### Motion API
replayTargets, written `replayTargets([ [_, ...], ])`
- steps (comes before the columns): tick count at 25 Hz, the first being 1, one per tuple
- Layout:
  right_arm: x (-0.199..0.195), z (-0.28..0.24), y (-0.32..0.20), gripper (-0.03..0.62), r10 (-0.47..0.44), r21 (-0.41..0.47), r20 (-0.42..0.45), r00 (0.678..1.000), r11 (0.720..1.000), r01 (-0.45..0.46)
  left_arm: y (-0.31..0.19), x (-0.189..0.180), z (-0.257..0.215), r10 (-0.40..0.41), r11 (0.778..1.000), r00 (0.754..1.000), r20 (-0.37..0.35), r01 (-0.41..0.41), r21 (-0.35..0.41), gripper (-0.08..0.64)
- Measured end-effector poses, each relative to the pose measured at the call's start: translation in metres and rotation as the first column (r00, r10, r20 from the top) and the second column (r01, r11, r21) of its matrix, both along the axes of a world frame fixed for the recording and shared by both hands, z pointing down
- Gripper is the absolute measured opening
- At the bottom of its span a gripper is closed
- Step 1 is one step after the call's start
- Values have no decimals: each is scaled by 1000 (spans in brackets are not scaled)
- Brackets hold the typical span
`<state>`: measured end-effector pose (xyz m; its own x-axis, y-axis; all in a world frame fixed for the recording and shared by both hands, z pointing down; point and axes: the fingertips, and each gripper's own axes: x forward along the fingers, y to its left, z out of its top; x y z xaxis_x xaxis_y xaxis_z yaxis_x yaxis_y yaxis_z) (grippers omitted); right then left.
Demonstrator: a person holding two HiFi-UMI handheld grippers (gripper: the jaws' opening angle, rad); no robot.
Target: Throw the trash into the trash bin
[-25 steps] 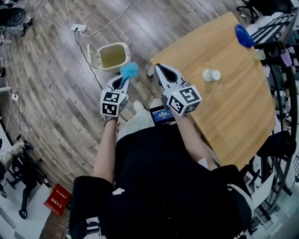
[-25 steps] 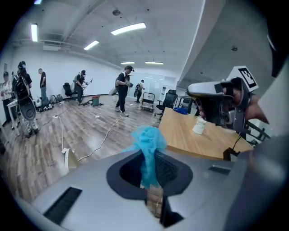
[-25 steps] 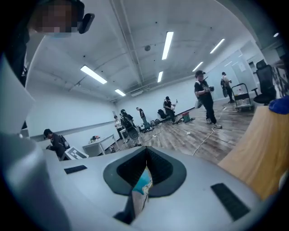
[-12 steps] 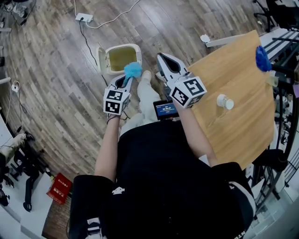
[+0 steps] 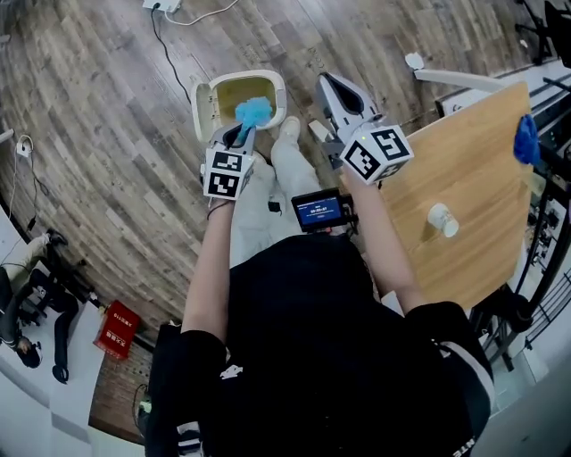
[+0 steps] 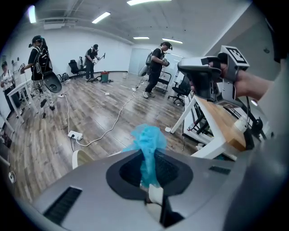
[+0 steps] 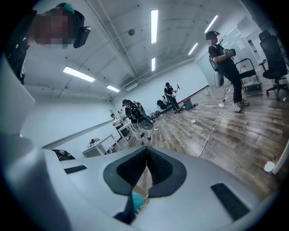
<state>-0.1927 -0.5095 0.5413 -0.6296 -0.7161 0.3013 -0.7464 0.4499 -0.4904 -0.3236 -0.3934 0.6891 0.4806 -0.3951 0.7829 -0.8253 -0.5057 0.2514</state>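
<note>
A crumpled blue piece of trash sticks out of my left gripper, which is shut on it. It hangs over the open mouth of the cream trash bin on the wood floor, whose lid is flipped up at the left. In the left gripper view the blue trash rises from the closed jaws of the left gripper, with the bin's rim low at the left. My right gripper is shut and empty, just right of the bin; its jaws meet in a thin line.
A wooden table stands at the right with a white cup and a blue object on it. A power strip and cable lie beyond the bin. Several people stand farther off.
Both grippers have moved away from the table toward the bin. The blue trash was short of the bin's near side and now hangs over its opening. Both grips are unchanged.
</note>
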Motion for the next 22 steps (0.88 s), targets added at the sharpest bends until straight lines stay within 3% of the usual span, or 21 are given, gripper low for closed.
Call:
replayTargets([
  [6, -30, 86, -16, -2, -41, -114, -55, 998, 993, 35, -10, -9, 78, 47, 996, 999, -7, -47, -81, 35],
  [12, -46, 148, -19, -2, -37, -118, -99, 994, 993, 25, -13, -22, 181, 54, 984, 995, -84, -68, -164, 37],
  [13, -43, 160, -20, -2, -20, -137, -104, 994, 991, 6, -19, -19, 192, 64, 982, 993, -98, -80, -171, 49],
  [14, -40, 171, -19, -2, -8, -160, -108, 994, 987, -9, -24, -14, 201, 71, 980, 991, -116, -91, -176, 124],
  [15, -39, 180, -17, -2, -3, -182, -110, 994, 983, -17, -26, -9, 207, 74, 977, 988, -136, -99, -187, 253],
  [16, -39, 187, -13, -2, -3, -198, -112, 994, 980, -20, -26, -6, 212, 77, 974, 986, -151, -107, -200, 296],
  [22, -39, 196, 6, -2, 6, -216, -99, 995, 976, -28, -17, 1, 220, 87, 966, 981, -173, -125, -225, 296],
])
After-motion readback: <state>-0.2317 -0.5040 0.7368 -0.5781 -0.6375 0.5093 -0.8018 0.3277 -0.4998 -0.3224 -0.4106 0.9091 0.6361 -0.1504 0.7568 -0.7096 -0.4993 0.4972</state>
